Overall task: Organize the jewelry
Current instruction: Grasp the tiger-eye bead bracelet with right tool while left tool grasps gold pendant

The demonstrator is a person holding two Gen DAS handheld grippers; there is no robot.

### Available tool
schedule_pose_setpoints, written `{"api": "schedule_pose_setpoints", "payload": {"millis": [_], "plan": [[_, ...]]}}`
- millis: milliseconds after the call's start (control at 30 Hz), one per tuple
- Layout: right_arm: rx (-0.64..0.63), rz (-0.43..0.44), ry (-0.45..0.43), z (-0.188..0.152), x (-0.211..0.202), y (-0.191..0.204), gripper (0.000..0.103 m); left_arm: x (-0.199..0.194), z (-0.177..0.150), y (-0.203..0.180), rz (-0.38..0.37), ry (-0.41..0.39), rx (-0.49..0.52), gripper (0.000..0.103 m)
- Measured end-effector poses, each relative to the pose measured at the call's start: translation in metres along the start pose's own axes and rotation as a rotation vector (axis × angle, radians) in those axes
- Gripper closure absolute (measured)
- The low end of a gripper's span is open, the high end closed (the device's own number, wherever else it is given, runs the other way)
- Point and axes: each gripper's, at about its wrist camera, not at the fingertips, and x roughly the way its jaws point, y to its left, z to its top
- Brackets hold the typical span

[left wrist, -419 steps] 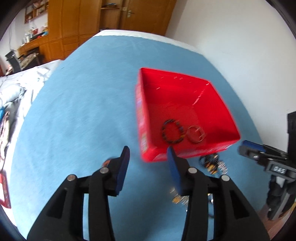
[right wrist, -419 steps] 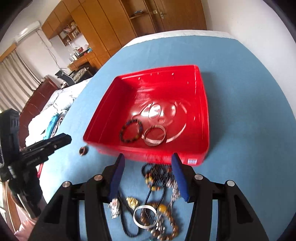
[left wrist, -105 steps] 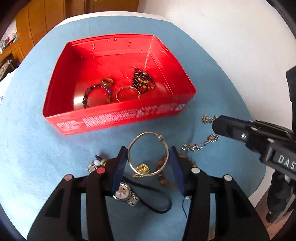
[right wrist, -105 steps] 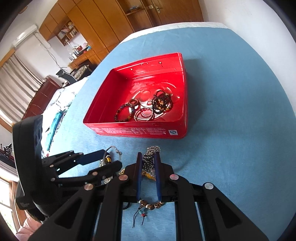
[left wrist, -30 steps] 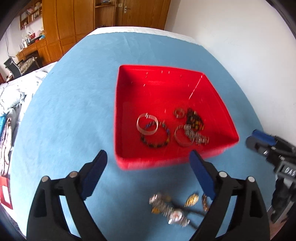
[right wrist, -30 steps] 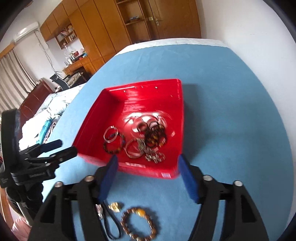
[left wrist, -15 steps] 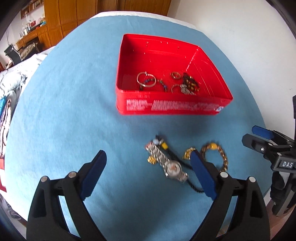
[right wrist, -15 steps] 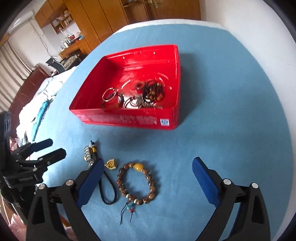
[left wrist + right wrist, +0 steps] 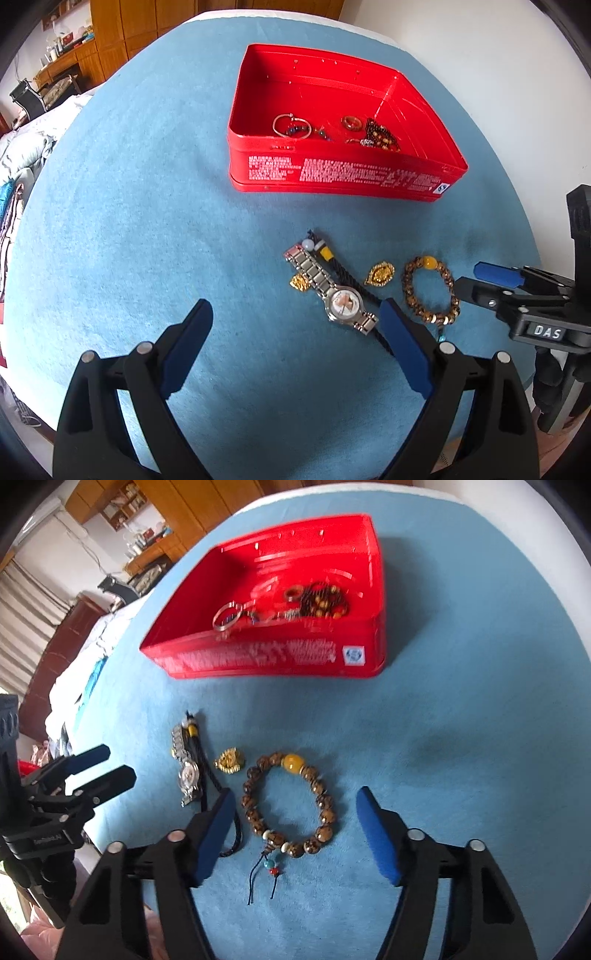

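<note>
A red tin (image 9: 332, 173) (image 9: 280, 661) stands on the blue cloth and holds a silver bangle (image 9: 290, 124), a ring and bead bracelets. In front of it lie a silver watch (image 9: 332, 291) (image 9: 186, 771), a black cord (image 9: 351, 280), two gold pendants (image 9: 380, 274) (image 9: 229, 762) and a brown bead bracelet (image 9: 430, 291) (image 9: 288, 808). My left gripper (image 9: 295, 317) is open and empty, just short of the watch. My right gripper (image 9: 295, 805) is open and empty, its jaws either side of the bead bracelet.
The blue cloth table (image 9: 129, 221) ends close behind both grippers. A white wall (image 9: 498, 55) runs along the right. Wooden cupboards (image 9: 140, 22) and a bed (image 9: 22, 147) lie beyond the far left.
Both grippers have dropped lower and closer to the loose jewelry in front of the tin. The right gripper now straddles the bead bracelet. Both stay wide open.
</note>
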Motion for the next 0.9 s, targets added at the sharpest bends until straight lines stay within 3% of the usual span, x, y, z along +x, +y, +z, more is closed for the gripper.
{"api": "schedule_pose_setpoints", "payload": {"millis": [133,367,500,767,900], "plan": [[-0.004,-0.011,0.023,0.0,0.009,-0.002,0.057,0.004,0.001,-0.001,0.004,0.004,-0.006,0.019],[-0.02,-0.043,0.067,0.001,0.027,-0.004,0.073,0.014,0.004,-0.014,-0.018,0.031,0.008,0.031],[-0.04,-0.084,0.053,0.001,0.029,-0.003,0.09,0.02,0.007,-0.028,-0.028,0.035,0.031,0.032],[0.02,-0.059,0.039,0.001,0.022,-0.022,0.092,0.031,0.017,-0.055,-0.076,0.057,0.084,0.039],[0.068,-0.056,0.042,-0.001,0.016,-0.039,0.092,0.047,0.021,-0.067,-0.117,0.095,0.122,0.054]]}}
